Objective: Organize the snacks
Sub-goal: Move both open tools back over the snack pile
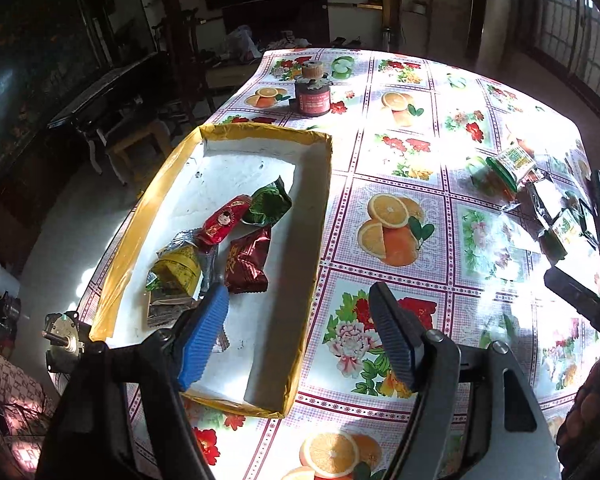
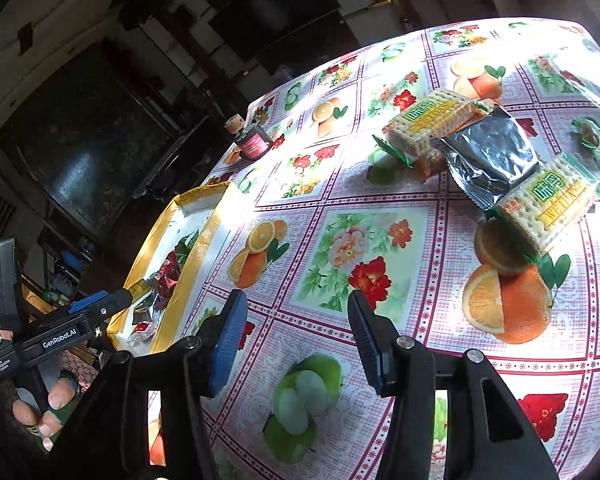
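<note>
My left tongs (image 1: 300,336) stand apart and hold nothing, poised over the near end of the box (image 1: 320,216), 1 finger above its white floor and the other over the tabletop (image 1: 420,152) just outside the right wall. I judge this a pause above the drop point. My right tongs (image 2: 296,340) are likewise apart and empty, hovering above bare tabletop, aimed toward the loose snacks.

Inside the box lie 4 wrapped sweets in a cluster: a yellow one (image 1: 176,268), a red one (image 1: 224,220), a dark red one (image 1: 248,260) and a green one (image 1: 268,202). They sit toward the near half, leaving the far half free for more.

Still outside, well apart from the box on the right side, are 2 cracker packs (image 2: 432,120) (image 2: 548,204) with a silver pouch (image 2: 492,160) touching and lying between them, and a small green sweet (image 2: 588,134) further off. A jar (image 2: 252,140) stands upright beyond the box. I judge the task partly done; the crackers look the next pick for the right tongs.
</note>
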The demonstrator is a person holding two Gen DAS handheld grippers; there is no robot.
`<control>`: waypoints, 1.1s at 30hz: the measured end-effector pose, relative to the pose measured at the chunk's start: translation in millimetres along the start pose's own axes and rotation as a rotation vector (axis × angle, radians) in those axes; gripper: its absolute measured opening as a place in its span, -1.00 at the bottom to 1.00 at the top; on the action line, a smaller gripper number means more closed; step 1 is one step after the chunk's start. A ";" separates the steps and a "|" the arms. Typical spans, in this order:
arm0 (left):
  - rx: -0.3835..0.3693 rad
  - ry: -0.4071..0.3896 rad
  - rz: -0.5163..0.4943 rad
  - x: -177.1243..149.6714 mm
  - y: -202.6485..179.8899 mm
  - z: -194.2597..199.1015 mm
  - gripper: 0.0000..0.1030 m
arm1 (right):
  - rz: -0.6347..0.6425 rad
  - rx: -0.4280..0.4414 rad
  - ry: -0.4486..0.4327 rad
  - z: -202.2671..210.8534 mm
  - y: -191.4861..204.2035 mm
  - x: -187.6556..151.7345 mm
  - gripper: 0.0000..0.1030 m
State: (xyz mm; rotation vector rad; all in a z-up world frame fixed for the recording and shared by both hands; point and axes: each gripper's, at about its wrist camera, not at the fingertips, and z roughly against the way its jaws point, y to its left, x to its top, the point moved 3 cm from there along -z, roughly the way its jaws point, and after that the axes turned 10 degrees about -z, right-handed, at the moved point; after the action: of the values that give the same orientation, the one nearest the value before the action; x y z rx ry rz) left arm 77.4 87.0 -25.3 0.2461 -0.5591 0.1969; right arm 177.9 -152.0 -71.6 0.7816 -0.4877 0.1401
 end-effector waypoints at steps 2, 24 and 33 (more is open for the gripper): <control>-0.012 0.000 -0.017 1.6 -10.3 0.7 0.42 | -0.036 -0.019 -0.018 11.7 -17.4 1.6 0.02; -0.080 0.014 -0.129 7.5 -71.4 -0.6 0.53 | -0.399 -0.558 -0.645 153.1 -206.7 108.4 0.35; -0.111 0.041 -0.144 9.5 -81.6 -12.3 0.53 | -0.445 -0.486 -0.448 109.0 -221.0 106.0 0.40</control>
State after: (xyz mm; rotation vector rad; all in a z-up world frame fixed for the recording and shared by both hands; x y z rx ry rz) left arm 111.9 13.9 -44.6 0.1732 -0.5081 0.0313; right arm 296.8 -391.1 -97.5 0.4205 -0.7216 -0.5614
